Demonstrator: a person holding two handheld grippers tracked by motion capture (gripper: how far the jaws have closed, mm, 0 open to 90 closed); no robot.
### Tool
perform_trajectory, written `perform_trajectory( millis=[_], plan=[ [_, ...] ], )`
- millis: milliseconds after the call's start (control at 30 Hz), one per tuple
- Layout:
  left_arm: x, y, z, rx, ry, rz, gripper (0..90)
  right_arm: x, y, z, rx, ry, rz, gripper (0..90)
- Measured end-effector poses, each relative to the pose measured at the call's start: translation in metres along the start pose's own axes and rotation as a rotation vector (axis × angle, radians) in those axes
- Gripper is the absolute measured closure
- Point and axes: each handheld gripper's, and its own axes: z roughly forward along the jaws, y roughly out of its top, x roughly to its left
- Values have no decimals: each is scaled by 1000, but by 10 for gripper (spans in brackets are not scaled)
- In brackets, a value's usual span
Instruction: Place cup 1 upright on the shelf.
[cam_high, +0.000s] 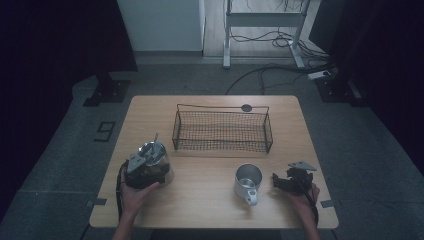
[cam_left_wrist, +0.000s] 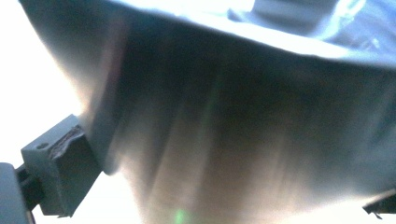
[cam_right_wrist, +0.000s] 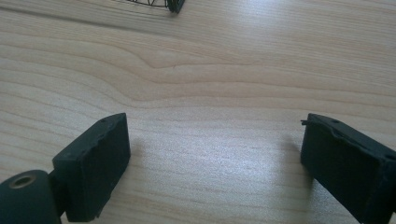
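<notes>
A shiny metal cup (cam_high: 154, 154) stands at the table's left, a thin rod sticking up from its rim. My left gripper (cam_high: 148, 167) is shut on this cup from the near side. In the left gripper view the cup's steel wall (cam_left_wrist: 224, 126) sits between the jaws, very close and blurred. A second metal cup (cam_high: 248, 179), with its handle toward the near edge, stands right of centre. My right gripper (cam_high: 284, 180) rests low on the table to the right of that cup, apart from it. In the right gripper view it (cam_right_wrist: 215, 154) is open over bare wood.
A black wire basket (cam_high: 222, 111) stands empty across the back middle of the wooden table (cam_high: 200, 205); its corner (cam_right_wrist: 154, 3) shows at the top of the right gripper view. A small dark disc (cam_high: 246, 107) lies behind the basket. Cables and stands are on the floor beyond.
</notes>
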Motion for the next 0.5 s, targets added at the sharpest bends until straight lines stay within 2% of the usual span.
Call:
perform_trajectory(
  millis=[133, 233, 300, 500],
  plan=[
    [0, -1, 0, -8, 0, 1, 23, 0, 0, 0, 0, 0, 0, 80],
    [0, 0, -1, -10, 4, 25, 30, 0, 0, 0, 0, -1, 1, 82],
    [0, 0, -2, -10, 4, 26, 32, 0, 0, 0, -1, -1, 2, 83],
    [3, -1, -4, -20, -9, 9, 34, 0, 0, 0, -2, -3, 1, 86]
  ],
)
